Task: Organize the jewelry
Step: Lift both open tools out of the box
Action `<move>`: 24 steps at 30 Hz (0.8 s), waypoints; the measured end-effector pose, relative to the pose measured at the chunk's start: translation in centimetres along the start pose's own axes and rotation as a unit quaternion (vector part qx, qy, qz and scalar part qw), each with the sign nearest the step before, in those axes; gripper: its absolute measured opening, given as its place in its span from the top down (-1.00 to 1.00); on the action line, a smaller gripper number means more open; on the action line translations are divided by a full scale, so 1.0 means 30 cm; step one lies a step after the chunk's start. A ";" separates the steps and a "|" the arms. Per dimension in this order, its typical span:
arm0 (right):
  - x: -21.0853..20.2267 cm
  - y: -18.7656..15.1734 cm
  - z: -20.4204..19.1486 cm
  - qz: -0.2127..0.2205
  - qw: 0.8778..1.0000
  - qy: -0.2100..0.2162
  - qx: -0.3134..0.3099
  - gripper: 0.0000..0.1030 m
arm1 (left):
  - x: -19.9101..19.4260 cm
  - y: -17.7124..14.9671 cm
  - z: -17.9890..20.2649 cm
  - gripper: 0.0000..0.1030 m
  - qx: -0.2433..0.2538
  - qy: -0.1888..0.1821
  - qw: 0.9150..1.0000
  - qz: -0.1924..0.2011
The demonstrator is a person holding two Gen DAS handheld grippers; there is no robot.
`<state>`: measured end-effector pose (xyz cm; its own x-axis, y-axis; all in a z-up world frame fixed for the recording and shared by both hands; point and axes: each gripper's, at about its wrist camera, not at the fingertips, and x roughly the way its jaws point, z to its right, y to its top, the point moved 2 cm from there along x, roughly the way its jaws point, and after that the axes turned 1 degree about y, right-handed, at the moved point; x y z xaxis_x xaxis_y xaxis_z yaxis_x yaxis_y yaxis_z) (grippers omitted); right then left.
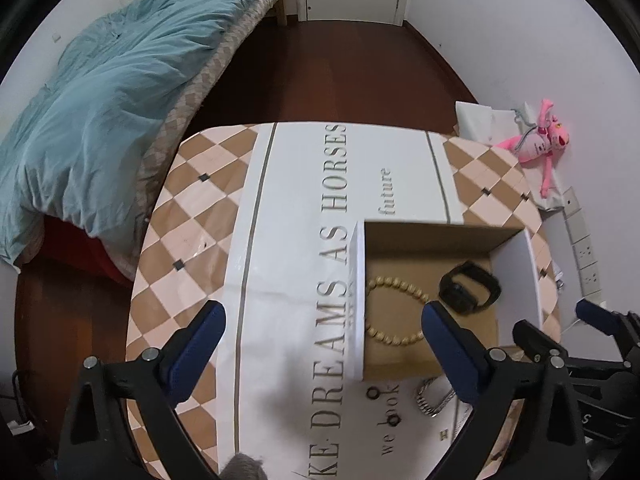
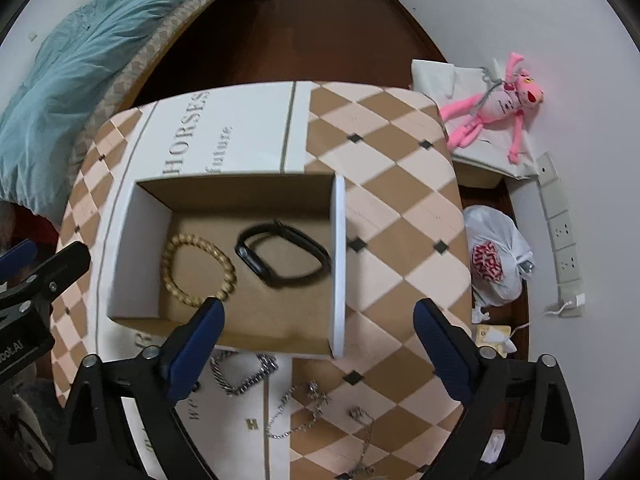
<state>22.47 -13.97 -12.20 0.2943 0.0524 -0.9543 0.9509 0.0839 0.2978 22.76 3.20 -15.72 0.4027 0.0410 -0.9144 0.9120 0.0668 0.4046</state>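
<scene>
Both claws spread and empty over a table with a part-filled cardboard box.

Left wrist view: the left gripper [image 1: 322,326] hangs above the checked table [image 1: 192,216] with its fingers wide apart, gripping nothing; a blue quilt [image 1: 108,92] lies on the bed at left, a pink plush toy [image 1: 540,144] by the wall at right. The cardboard box [image 1: 436,240] holds a wooden bead bracelet [image 1: 394,310] and a black smart band [image 1: 470,286], side by side; two small dark rings [image 1: 373,392] and a silver chain bracelet [image 1: 430,398] lie on the white mat just outside its near edge.
Right wrist view: the right gripper [image 2: 318,328], fingers likewise apart and empty, hovers at the box's near wall; a white plastic bag [image 2: 496,256] sits on the floor beside the table. Thin silver chains [image 2: 300,412] lie loose on the table near the box.
</scene>
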 end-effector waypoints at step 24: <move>-0.361 -0.190 0.059 0.123 0.992 -0.035 0.015 -0.88 | -0.316 -0.138 0.051 -0.95 0.003 -0.003 0.997 0.078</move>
<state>14.03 -16.78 -3.60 0.5218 -0.0025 -0.8530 0.8521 0.0483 0.5211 15.28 1.00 -8.75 0.5405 0.0444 -0.8401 0.8384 0.0547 0.5423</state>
